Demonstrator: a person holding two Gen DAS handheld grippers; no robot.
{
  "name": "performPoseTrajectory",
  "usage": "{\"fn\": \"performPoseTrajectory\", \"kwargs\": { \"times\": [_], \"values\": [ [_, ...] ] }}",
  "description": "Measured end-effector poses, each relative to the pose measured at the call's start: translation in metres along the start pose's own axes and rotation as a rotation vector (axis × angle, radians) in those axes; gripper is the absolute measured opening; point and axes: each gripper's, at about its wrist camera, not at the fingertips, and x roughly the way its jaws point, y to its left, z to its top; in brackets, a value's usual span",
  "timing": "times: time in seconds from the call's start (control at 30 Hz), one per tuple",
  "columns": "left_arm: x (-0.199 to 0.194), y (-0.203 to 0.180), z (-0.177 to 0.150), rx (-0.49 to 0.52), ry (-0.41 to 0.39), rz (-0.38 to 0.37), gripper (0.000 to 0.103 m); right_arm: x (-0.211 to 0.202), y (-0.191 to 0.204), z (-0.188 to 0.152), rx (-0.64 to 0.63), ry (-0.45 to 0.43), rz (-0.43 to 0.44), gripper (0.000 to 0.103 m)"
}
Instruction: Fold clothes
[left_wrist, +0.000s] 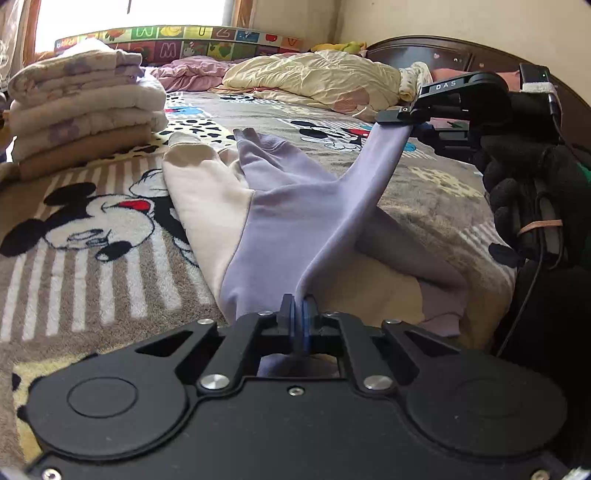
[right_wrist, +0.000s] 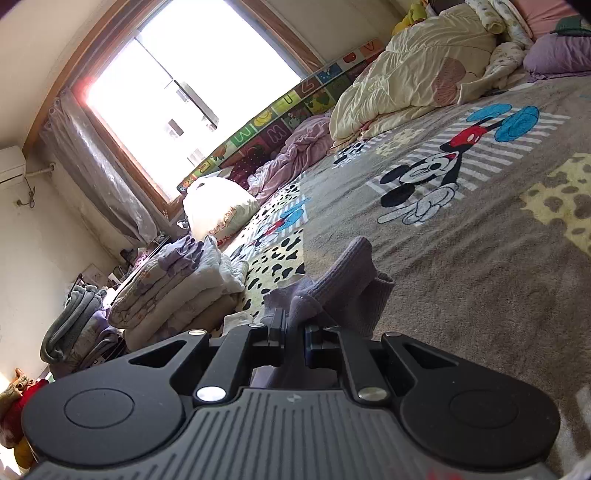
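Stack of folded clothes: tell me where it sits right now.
In the left wrist view the stack of folded clothes sits at the far left on the cartoon blanket, left of the purple and cream garment and in front of the alphabet mat.

Left black two-finger tongs (left_wrist: 300, 314) are low and level, the 2 blue-padded fingers (left_wrist: 293, 325) pinched tight together on cloth. Right black tongs (left_wrist: 393, 117) are raised higher and off to the right, held by a black-gloved hand (left_wrist: 524, 192). In the right wrist view those tongs (right_wrist: 293, 328) are tilted, fingers closed on bunched fabric.
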Motion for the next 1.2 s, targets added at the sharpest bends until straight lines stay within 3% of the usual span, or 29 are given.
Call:
{"fn": "performPoseTrajectory", "kwargs": {
  "times": [0.2,0.37,0.63,0.73,0.8,0.83,0.87,0.9,0.93,1.2],
  "values": [
    [-0.005,0.021,-0.002,-0.225,-0.017,-0.098,0.002,0.053,0.059,0.012,-0.125,0.07,0.018,0.01],
    [-0.006,0.036,-0.003,-0.348,-0.036,-0.143,0.001,0.089,0.097,0.005,-0.216,0.119,0.033,0.009],
    [-0.008,0.057,-0.008,-0.539,-0.042,-0.212,0.001,0.155,0.126,-0.016,-0.343,0.248,-0.042,0.009],
    [-0.008,0.064,-0.008,-0.584,-0.029,-0.211,0.001,0.176,0.13,-0.025,-0.387,0.314,-0.026,0.016],
    [-0.007,0.063,-0.006,-0.554,-0.003,-0.222,0.002,0.175,0.134,-0.022,-0.399,0.303,0.007,0.037],
    [-0.007,0.063,-0.005,-0.547,0.008,-0.234,0.008,0.171,0.134,-0.019,-0.399,0.289,0.015,0.051],
    [-0.009,0.063,-0.005,-0.544,0.002,-0.23,0.013,0.164,0.13,-0.013,-0.39,0.275,0.016,0.054],
    [-0.013,0.065,-0.005,-0.543,-0.011,-0.219,0.021,0.157,0.126,-0.008,-0.38,0.26,0.018,0.054],
    [-0.017,0.067,-0.004,-0.543,-0.024,-0.207,0.022,0.149,0.121,-0.005,-0.376,0.249,0.019,0.054],
    [-0.025,0.083,0.005,-0.56,-0.108,-0.079,0.024,0.061,0.062,-0.016,-0.394,0.249,0.054,0.054]
  ]
}}
